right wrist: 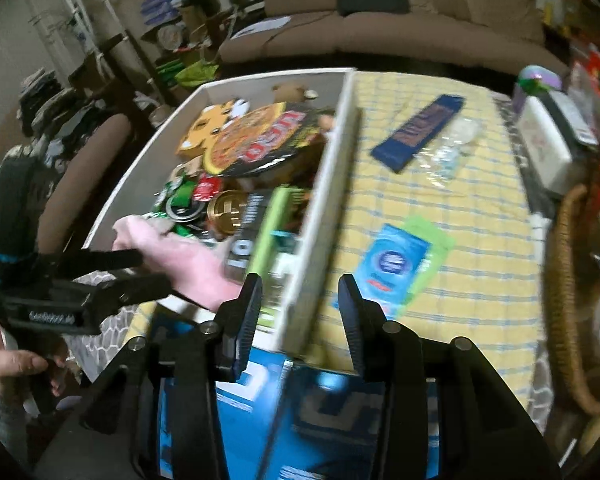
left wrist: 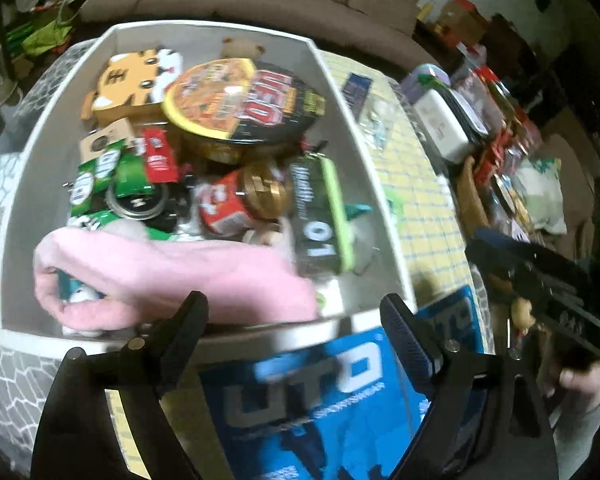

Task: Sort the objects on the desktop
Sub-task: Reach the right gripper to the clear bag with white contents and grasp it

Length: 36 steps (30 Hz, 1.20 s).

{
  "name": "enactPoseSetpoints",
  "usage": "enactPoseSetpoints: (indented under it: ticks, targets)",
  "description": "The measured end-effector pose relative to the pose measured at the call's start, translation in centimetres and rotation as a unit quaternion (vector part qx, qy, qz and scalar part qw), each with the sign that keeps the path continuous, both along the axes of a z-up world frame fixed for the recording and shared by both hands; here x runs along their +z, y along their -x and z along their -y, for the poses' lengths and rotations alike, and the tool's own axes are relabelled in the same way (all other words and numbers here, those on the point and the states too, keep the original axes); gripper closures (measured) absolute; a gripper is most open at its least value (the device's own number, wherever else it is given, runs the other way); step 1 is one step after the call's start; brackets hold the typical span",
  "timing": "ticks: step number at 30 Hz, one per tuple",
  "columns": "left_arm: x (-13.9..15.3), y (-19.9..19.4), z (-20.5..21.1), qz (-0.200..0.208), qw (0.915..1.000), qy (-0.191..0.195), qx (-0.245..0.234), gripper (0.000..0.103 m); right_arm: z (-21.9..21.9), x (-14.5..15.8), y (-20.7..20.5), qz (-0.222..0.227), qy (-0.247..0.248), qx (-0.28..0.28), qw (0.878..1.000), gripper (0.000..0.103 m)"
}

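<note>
Yellow checked cloth is covering your desk (right wrist: 440, 208); the white box (right wrist: 320, 200), left of centre, is holding a pink cloth (left wrist: 172, 276). Both your left hand-held gripper (left wrist: 296, 320) and right hand-held gripper (right wrist: 300, 304) are hovering spread.

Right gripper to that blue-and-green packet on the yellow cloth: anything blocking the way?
Nothing visible does. The right gripper is open and empty near the white box wall; the blue-and-green packet lies on bare checked cloth just ahead to its right.
</note>
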<state>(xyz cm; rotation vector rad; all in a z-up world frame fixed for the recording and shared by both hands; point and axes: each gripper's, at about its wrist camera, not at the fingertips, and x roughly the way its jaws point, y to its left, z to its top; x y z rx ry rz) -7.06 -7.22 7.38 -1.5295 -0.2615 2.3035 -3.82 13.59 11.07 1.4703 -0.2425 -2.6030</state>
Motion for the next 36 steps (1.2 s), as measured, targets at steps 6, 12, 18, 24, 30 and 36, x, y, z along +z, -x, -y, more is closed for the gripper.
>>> enactPoseSetpoints:
  ticks: [6,12,18,24,30,36]
  targets:
    - [1.3,0.3,-5.1,-0.014,0.9987,0.007,-0.047,0.013,-5.4,-0.4,-0.9,0.011,-0.004,-0.039,0.999,0.065]
    - [1.6,1.4,-10.6,-0.029,0.996,0.021,-0.082,0.013,-9.8,-2.5,-1.1,0.027,0.0,-0.057,0.998,0.065]
    - [0.4,2.9,-14.9,-0.044,0.9934,0.062,-0.086,0.013,-12.7,-4.5,-0.5,0.036,-0.005,-0.06,0.998,0.065]
    - [-0.9,4.5,-18.3,-0.049,0.9907,0.088,-0.092,0.013,-15.2,-6.1,0.1,0.042,0.001,-0.067,0.997,0.065]
    - [-1.6,6.8,-20.7,-0.057,0.9869,0.113,-0.1,0.013,-17.5,-6.8,1.2,0.039,0.01,-0.075,0.996,0.065]
    - [-2.8,11.9,-23.4,-0.056,0.9853,0.137,-0.086,0.013,-19.3,-6.7,3.0,0.025,0.014,-0.089,0.996,0.065]
